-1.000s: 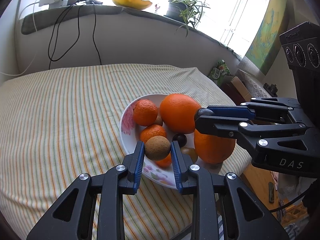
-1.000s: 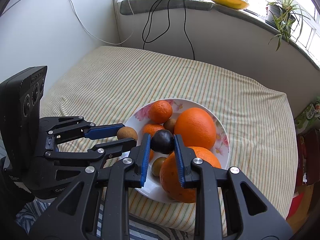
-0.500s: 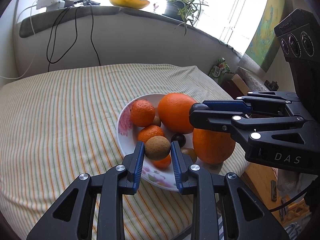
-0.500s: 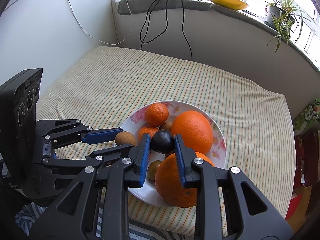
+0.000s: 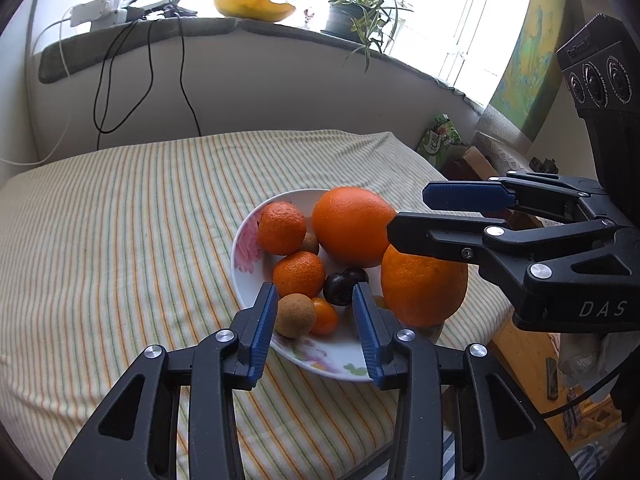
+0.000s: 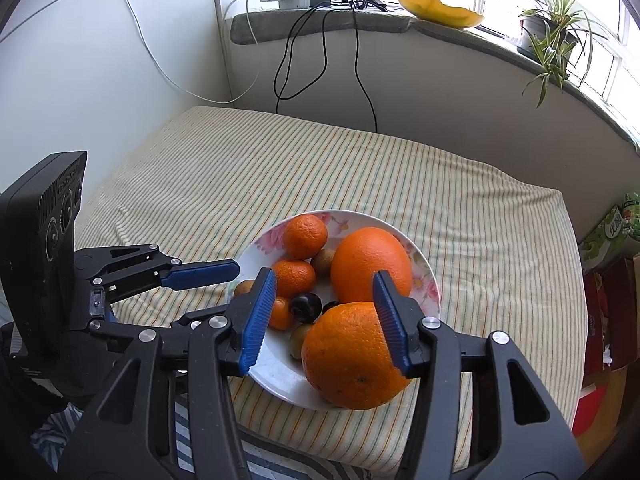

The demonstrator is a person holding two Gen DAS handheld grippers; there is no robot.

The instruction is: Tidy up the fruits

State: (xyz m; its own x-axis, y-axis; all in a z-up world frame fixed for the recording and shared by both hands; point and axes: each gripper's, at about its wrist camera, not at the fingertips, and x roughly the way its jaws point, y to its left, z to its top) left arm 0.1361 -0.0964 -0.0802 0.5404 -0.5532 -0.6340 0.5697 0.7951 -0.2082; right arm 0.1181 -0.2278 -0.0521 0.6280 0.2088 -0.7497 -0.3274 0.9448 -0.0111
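Observation:
A white floral plate sits on the striped cloth near the table's front right corner. It holds two big oranges, two mandarins, a small orange fruit, a brown kiwi-like fruit and a dark plum. My left gripper is open above the plate's near edge, the brown fruit lying free by its left finger. My right gripper is open and empty over the plate, above the near big orange.
The striped cloth covers the table, whose right edge drops off beside the plate. Behind is a wall with hanging black cables and a sill with a potted plant. Boxes stand at the right.
Both grippers have opened. The left let go of the brown fruit and the right let go of the dark plum; both fruits now lie on the plate.

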